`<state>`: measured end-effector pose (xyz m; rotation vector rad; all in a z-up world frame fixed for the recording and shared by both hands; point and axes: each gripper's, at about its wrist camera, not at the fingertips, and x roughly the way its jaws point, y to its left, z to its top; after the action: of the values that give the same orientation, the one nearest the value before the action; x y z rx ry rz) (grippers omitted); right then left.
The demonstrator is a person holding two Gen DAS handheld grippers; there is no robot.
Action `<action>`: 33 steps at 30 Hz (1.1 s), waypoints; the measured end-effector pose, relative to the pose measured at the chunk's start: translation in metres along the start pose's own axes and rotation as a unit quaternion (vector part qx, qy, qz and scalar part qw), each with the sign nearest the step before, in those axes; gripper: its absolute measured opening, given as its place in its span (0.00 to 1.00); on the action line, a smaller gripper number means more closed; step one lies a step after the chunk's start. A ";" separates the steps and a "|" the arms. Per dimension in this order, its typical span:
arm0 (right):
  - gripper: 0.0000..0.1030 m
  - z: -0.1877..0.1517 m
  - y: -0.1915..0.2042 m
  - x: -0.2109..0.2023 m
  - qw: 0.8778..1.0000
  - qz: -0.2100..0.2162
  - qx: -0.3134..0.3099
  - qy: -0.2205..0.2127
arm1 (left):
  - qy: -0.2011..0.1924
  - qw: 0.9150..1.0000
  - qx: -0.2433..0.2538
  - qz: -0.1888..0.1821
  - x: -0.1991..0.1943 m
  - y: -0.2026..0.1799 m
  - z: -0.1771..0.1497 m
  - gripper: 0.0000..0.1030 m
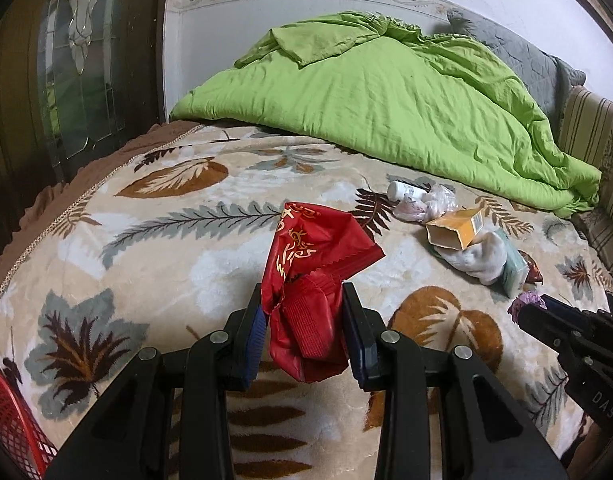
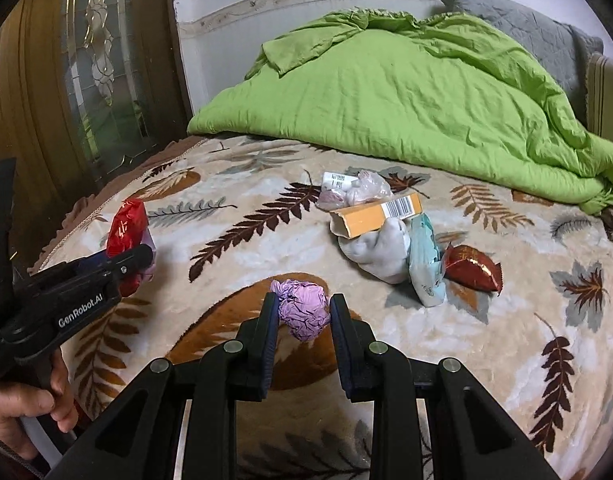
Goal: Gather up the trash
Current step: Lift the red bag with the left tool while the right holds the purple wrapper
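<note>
**user_a:** So how far along was the trash pickup at that point?

**user_b:** Not far, I'd say. Each hand had one piece, but most of the pile was still lying on the bed (image 2: 266, 240). The left hand-held gripper (image 1: 302, 320) was clamped on a red wrapper (image 1: 314, 264), held up above the leaf-print blanket. The right hand-held gripper (image 2: 302, 316) was closed around a crumpled purple paper ball (image 2: 302, 310).

**user_a:** Fully closed, or just hovering round them?

**user_b:** Squeezed in as far as the stuff allowed. The left one's pads were pressing both sides of the wrapper's bunched lower end, so the gap was only as wide as the foil. On the right, both pads touched the ball's sides. I couldn't tell whether the ball was lifted or still resting on the blanket.

**user_a:** What was left?

**user_b:** A cluster well ahead of the right gripper: a yellow carton (image 2: 376, 214) lying across a white wad (image 2: 380, 256), a pale blue packet (image 2: 424, 268) leaning just beside that, a second red wrapper (image 2: 472, 268) beside the packet, and behind them a small white bottle (image 2: 338, 180) next to some crumpled clear plastic (image 2: 364, 192).

**user_a:** Any bin in sight?

**user_b:** There was a red mesh basket (image 1: 10, 420) at the lower left edge of the left view. My guess is that's where it all goes, but nothing showed inside it from there.
</note>
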<state>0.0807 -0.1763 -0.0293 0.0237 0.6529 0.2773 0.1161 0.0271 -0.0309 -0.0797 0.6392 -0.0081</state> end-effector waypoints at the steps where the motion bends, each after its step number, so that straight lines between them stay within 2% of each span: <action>1: 0.27 0.000 0.000 -0.001 1.000 0.002 0.002 0.001 | 0.000 1.000 0.001 0.001 0.000 -0.001 0.000 0.33; 33: 0.27 0.002 -0.001 0.001 1.000 -0.007 -0.003 -0.001 | -0.014 1.000 0.023 0.011 -0.003 -0.002 0.001 0.33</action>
<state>0.0833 -0.1773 -0.0280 0.0139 0.6503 0.2659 0.1142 0.0248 -0.0279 -0.0286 0.6107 0.0005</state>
